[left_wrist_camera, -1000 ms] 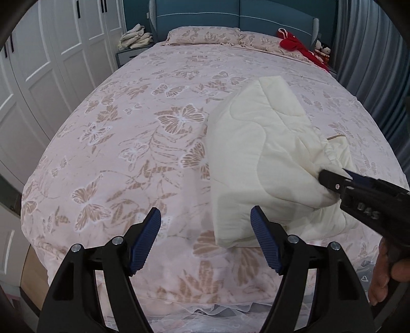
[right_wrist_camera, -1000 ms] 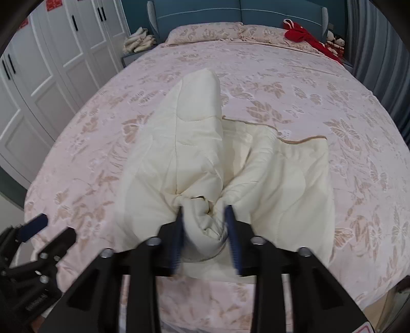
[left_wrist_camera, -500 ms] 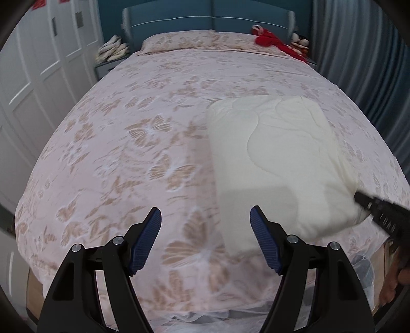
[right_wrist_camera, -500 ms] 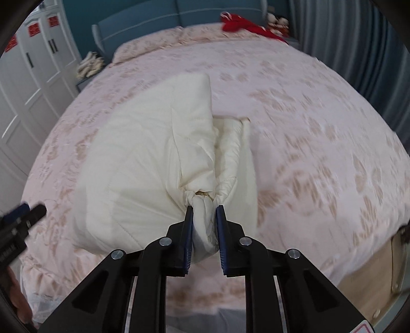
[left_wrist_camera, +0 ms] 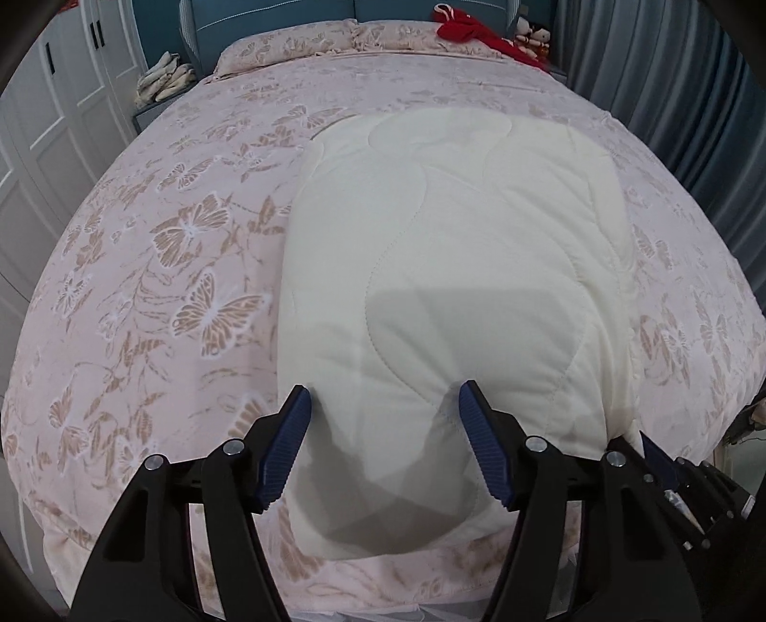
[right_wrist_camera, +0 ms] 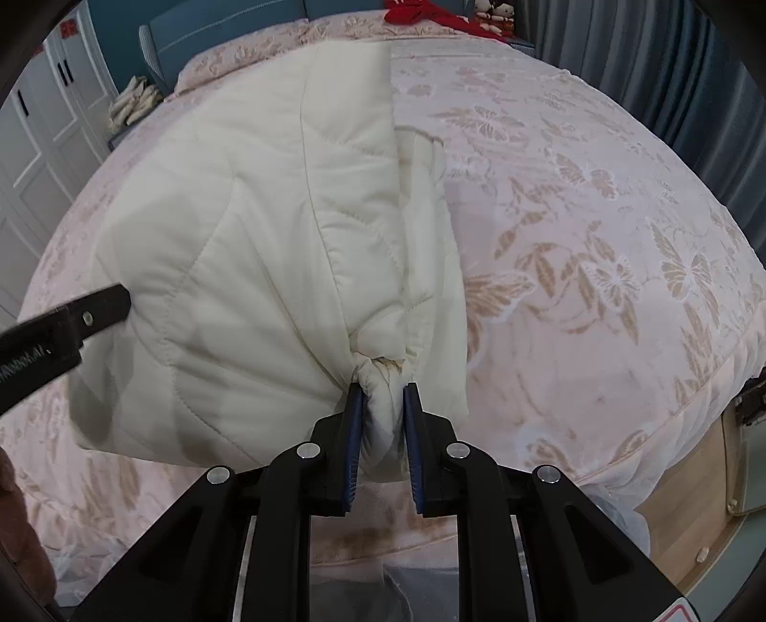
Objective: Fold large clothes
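A cream quilted blanket lies folded on the pink butterfly bedspread, near the bed's front edge. My left gripper straddles the blanket's near left part. Its jaws are closing with the padded fabric bulging up between them, and the pads do not visibly press on it. My right gripper is shut on a bunched corner of the blanket at its near right end. One left finger shows at the left of the right wrist view. The right gripper pokes into the left wrist view at lower right.
Pillows and a red garment lie at the head of the bed. White wardrobe doors stand on the left, grey curtains on the right. A nightstand with piled cloth sits beside the headboard. Wooden floor shows past the bed's right corner.
The blanket went from a raised heap to a flat fold. My left gripper moved right and down over its near left part. The right gripper tightened and drew the bunched corner nearer.
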A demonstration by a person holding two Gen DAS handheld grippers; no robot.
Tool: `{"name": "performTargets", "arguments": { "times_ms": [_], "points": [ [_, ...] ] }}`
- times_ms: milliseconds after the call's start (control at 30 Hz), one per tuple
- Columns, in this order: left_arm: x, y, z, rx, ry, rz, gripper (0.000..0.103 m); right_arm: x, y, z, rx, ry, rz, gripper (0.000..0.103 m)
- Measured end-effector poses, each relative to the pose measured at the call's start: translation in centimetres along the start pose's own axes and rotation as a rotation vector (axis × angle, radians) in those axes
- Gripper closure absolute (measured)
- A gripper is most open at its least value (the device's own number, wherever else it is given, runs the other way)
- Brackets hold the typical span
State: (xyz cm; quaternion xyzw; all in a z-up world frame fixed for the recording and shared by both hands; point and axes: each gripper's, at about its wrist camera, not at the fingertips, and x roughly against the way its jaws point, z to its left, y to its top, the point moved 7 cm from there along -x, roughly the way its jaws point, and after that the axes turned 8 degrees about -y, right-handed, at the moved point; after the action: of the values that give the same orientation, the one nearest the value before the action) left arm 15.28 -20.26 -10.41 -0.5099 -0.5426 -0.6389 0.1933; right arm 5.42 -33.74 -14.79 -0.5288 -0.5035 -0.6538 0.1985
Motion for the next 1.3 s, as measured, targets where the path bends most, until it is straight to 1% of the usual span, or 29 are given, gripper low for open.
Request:
{"name": "performTargets", "arguments": {
  "times_ms": [167,233,267,300,367,433,500,567,633,700,767,867,900,1000,1033,1067,1100,1200,1300],
  "points": [
    [-1.0,-0.3,-0.6,-0.033,0.03,0.016,0.04,-1.5,-0.7,0.6,0.018,-0.024,0.02,0.086],
    [-1.4,-0.4,-0.8,-0.045,0.043,0.019,0.04,-1.8,-0.8,0.7,0.025,-0.029,0.021,0.084],
    [-1.5,-0.5,-0.9,-0.049,0.049,0.019,0.04,-1.7,-0.8,0.7,0.027,-0.025,0.023,0.081],
    [-1.6,-0.5,-1.0,-0.054,0.058,0.019,0.04,-1.6,-0.7,0.7,0.025,-0.019,0.025,0.079],
    [-1.7,-0.5,-0.9,-0.056,0.068,0.017,0.04,-0.7,-0.3,0.2,-0.012,0.02,0.033,0.078],
    [-1.8,-0.4,-0.7,-0.051,0.071,0.016,0.04,0.6,0.3,-0.7,-0.065,0.067,0.035,0.079],
    [-1.8,-0.2,-0.4,-0.043,0.069,0.018,0.04,2.4,1.3,-1.5,-0.106,0.109,0.011,0.08],
    [-1.9,0.0,-0.2,-0.034,0.067,0.017,0.04,4.1,2.4,-2.0,-0.127,0.131,-0.025,0.08],
    [-2.0,0.1,-0.2,-0.025,0.066,0.021,0.04,5.7,3.9,-2.5,-0.139,0.12,-0.078,0.08],
    [-2.0,0.1,-0.2,-0.027,0.072,0.02,0.04,6.1,5.1,-2.5,-0.148,0.129,-0.099,0.08],
    [-2.0,0.1,0.0,-0.03,0.074,0.019,0.04,5.7,6.3,-2.0,-0.15,0.15,-0.095,0.08],
    [-2.1,0.0,0.0,-0.027,0.069,0.022,0.04,4.7,7.4,-0.8,-0.14,0.159,-0.085,0.08],
    [-2.1,0.0,0.0,-0.026,0.066,0.023,0.04,4.0,7.7,-0.2,-0.142,0.166,-0.072,0.077],
    [-2.0,0.0,0.2,-0.017,0.056,0.027,0.04,2.2,8.5,0.9,-0.136,0.172,-0.04,0.076],
    [-1.8,0.1,0.3,-0.012,0.05,0.027,0.04,1.8,8.5,1.0,-0.133,0.17,-0.036,0.076],
    [-1.7,0.2,0.3,-0.007,0.044,0.026,0.04,1.1,8.7,1.4,-0.122,0.159,-0.032,0.086],
    [-1.4,0.4,0.4,0.001,0.033,0.023,0.04,0.8,8.8,1.5,-0.114,0.165,-0.03,0.092],
    [-0.1,1.5,0.8,0.029,0.001,-0.001,0.041,0.8,9.0,1.2,-0.109,0.16,-0.043,0.096],
    [0.9,2.9,1.3,0.04,-0.004,-0.03,0.042,1.2,9.1,0.4,-0.126,0.16,-0.058,0.098]
  ]
}}
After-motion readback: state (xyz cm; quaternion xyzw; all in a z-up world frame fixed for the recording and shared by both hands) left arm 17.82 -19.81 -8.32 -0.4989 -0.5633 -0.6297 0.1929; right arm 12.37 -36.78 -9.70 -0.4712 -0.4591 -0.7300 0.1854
